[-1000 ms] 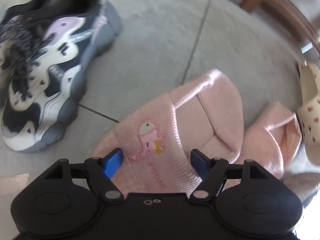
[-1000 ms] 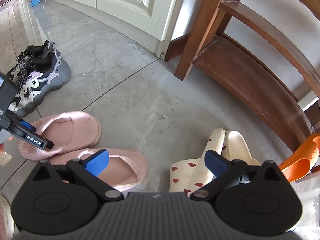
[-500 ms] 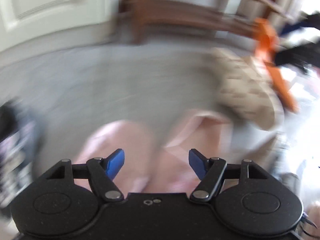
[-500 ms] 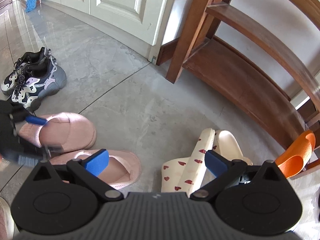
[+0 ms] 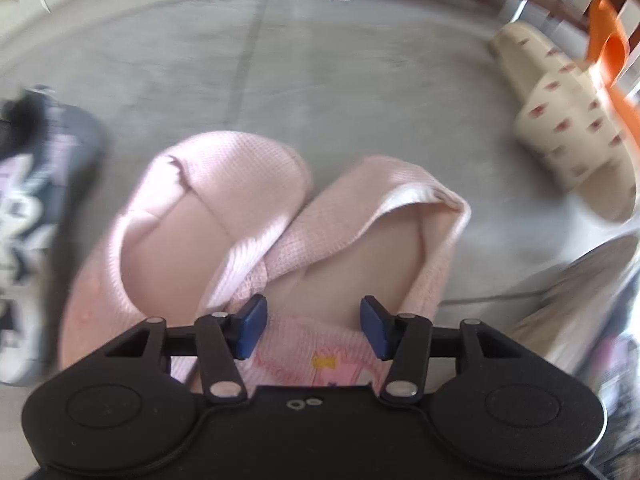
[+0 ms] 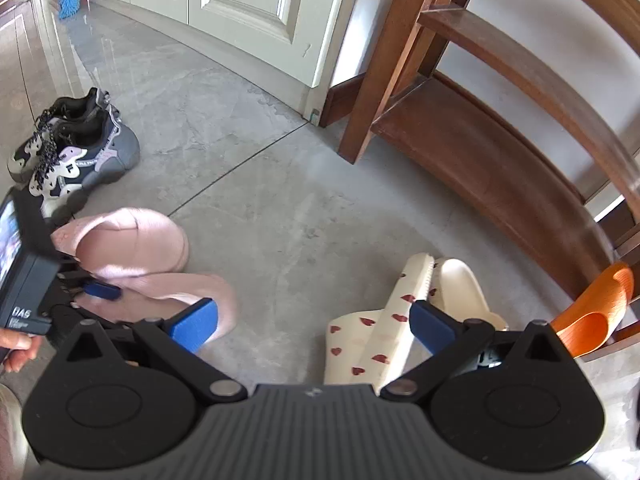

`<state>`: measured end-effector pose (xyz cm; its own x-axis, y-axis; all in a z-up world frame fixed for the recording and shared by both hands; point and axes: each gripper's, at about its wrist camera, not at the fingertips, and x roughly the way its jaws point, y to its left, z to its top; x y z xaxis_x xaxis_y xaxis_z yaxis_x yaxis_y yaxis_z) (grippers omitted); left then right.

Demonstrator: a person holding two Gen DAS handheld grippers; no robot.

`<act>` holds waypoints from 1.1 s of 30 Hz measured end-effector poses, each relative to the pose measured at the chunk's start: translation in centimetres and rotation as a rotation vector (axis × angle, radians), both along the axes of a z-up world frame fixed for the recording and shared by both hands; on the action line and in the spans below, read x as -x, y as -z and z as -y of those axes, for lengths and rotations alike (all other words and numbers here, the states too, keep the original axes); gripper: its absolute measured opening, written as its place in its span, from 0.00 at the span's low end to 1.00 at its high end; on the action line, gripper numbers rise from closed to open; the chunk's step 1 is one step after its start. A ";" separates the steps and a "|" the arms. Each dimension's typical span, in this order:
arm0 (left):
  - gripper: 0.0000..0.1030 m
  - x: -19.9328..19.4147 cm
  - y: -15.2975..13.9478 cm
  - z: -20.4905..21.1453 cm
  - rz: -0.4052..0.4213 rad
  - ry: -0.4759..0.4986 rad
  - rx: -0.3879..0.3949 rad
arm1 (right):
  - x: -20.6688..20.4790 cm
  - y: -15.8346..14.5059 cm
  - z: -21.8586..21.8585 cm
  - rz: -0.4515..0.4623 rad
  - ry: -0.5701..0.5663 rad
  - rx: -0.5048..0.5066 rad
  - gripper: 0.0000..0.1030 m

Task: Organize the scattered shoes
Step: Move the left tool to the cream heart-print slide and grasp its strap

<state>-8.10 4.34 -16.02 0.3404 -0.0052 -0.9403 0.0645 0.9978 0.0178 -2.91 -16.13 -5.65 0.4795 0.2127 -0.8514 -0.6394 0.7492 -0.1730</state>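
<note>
Pink slippers: two soft slippers (image 5: 224, 216) lie side by side, touching, on the grey tiled floor (image 5: 360, 92).
Left claw (image 5: 310, 328): jaws closing over the heel edge of the right-hand pink slipper (image 5: 360, 240); fabric sits between the blue pads (image 5: 250, 326), not yet visibly pinched.
Right claw (image 6: 312, 324): jaws wide apart, nothing between them, hovering above the floor between the pink pair and the heart-print slides (image 6: 384, 324).
Sneakers (image 6: 76, 148): black-and-white pair beyond the slippers, near the door (image 6: 240, 4).
Orange slipper (image 6: 596, 312): at the foot of the wooden rack (image 6: 492, 160).
</note>
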 end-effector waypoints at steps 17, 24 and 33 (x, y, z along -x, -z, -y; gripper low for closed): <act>0.54 -5.5 -8.7 4.5 0.220 0.424 0.041 | -0.6 -1.5 3.0 0.074 0.017 -0.014 1.00; 0.58 -7.2 -14.4 9.3 0.274 0.799 -0.050 | 0.1 -6.2 12.9 0.143 0.275 -0.076 1.00; 0.60 -7.0 -12.2 16.5 0.265 0.708 0.181 | 4.7 -6.5 17.3 0.089 0.401 -0.049 0.99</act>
<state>-1.06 -12.12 -3.84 0.4120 -0.4506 -0.7920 0.7040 0.7092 -0.0373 -7.66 -33.44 0.90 0.6043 0.0332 -0.7961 -0.2793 0.9445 -0.1726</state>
